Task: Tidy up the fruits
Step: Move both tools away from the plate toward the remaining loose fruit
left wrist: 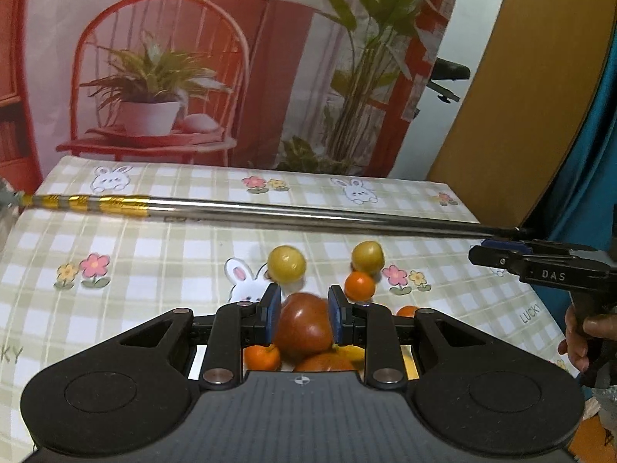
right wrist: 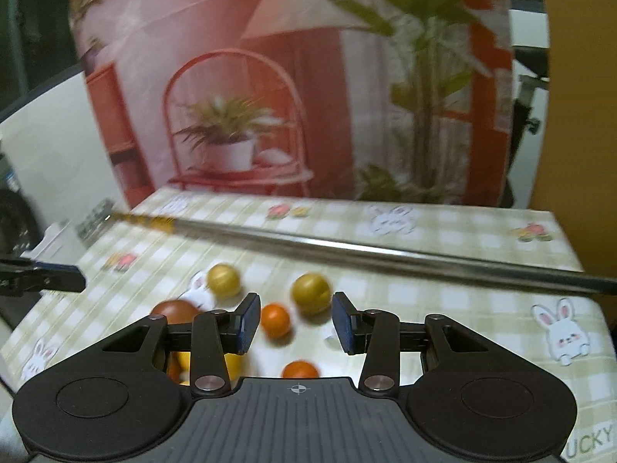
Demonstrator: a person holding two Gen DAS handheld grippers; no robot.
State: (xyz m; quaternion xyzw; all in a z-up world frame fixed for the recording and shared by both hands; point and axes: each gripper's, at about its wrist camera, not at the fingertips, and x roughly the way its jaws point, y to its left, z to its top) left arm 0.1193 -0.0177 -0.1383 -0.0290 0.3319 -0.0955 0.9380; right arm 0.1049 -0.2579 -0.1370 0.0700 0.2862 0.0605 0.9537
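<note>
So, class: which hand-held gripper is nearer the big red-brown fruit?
Left. The left hand-held gripper clamps the red-brown fruit; the right hand-held gripper is apart, the fruit beyond its left finger.

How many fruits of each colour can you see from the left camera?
Yellow fruits: 2
Small orange fruits: 3
Big red fruit, held in the left gripper jaws: 1
Total: 6 in plain sight. More bits peek out behind the gripper, too hidden to count.
</note>
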